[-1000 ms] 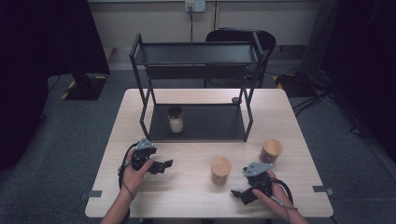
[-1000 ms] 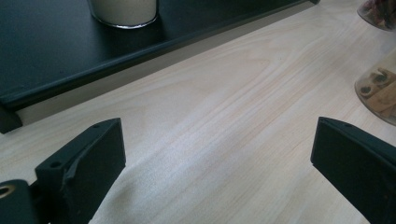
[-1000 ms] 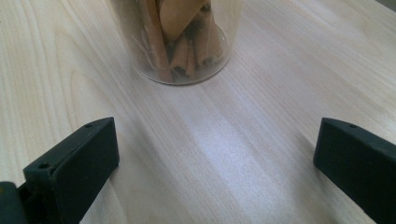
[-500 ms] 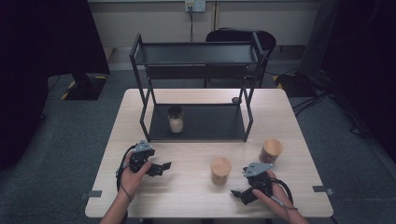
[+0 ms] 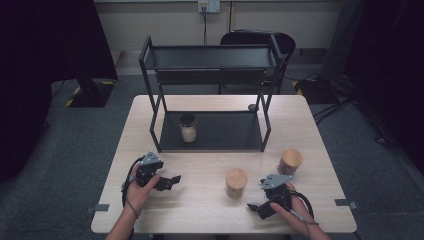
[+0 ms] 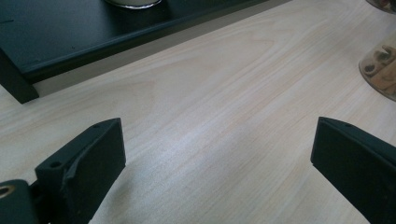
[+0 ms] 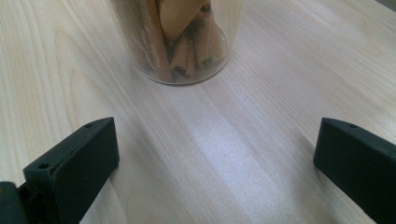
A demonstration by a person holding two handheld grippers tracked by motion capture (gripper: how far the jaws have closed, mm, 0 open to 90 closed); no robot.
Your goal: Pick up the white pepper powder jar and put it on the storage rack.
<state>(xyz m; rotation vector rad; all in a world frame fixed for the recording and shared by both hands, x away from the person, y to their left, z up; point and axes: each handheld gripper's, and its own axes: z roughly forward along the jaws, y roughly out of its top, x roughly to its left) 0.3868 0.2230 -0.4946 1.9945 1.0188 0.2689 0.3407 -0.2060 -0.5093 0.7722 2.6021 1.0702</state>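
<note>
Resting low on the worktop point(image 5: 210, 200), both hand-held grippers are spread wide and hold nothing: the left hand-held gripper point(image 5: 172, 180) and the right hand-held gripper point(image 5: 254, 207). Right in front of the right one stands a clear jar point(image 7: 180, 39) full of brown sticks, with bare wood between.

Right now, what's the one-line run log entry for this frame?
left gripper: open, empty, on table | right gripper: open, empty, facing near jar | far jar: untouched | shelf jar: on rack
</note>
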